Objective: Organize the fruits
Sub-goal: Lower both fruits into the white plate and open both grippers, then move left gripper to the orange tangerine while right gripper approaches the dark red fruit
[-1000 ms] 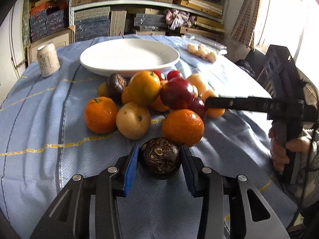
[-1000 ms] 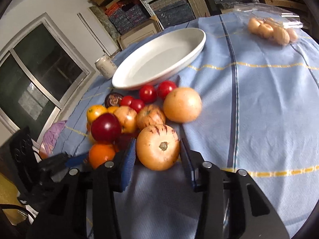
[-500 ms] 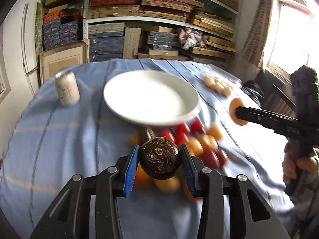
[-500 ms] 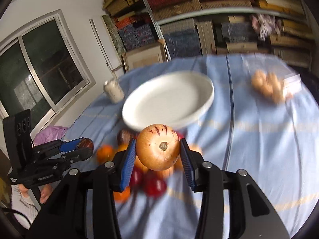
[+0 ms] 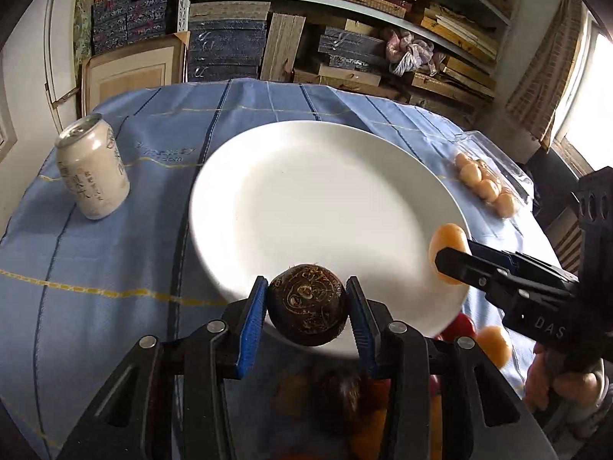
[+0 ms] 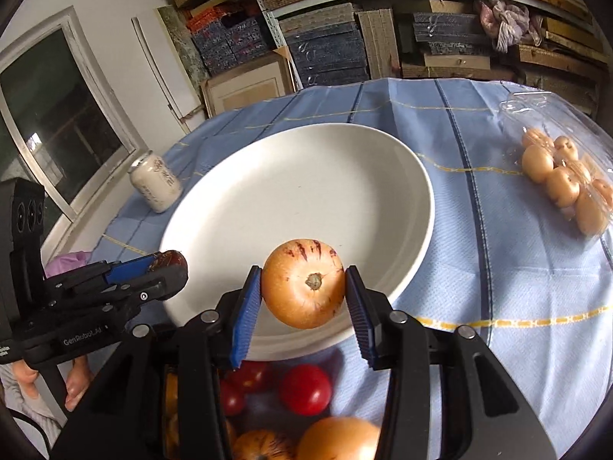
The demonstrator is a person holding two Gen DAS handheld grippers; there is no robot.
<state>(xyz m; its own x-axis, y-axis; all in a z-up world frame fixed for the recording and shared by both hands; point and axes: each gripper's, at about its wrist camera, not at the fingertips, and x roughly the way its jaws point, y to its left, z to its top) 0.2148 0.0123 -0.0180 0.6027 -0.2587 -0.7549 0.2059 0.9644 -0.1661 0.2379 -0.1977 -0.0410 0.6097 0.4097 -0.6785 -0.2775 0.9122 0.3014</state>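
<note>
Both claws carry fruit: our left gripper point(image 5: 306, 306) pinches a dark brown fruit point(image 5: 307, 304) between its blue pads, and our right gripper point(image 6: 303, 285) clamps a yellow-orange fruit point(image 6: 302, 282) the same way. The dark one is round, wrinkled and marked with pale rings. The yellow one is smooth, with reddish streaks near the top and a dry stem scar facing the camera. Each hangs over the near rim of the white plate point(image 5: 325, 207), whose dish holds nothing. Beyond the right claw and off to its right, a clear plastic box point(image 6: 567, 168) holds small tan fruits. A pale can point(image 5: 93, 170) stands ahead and left of the left claw. Beneath the right claw, red and orange fruits point(image 6: 304, 389) lie on the blue tablecloth point(image 6: 498, 268), partly hidden by the fingers; under the left claw they are too blurred to sort.
</note>
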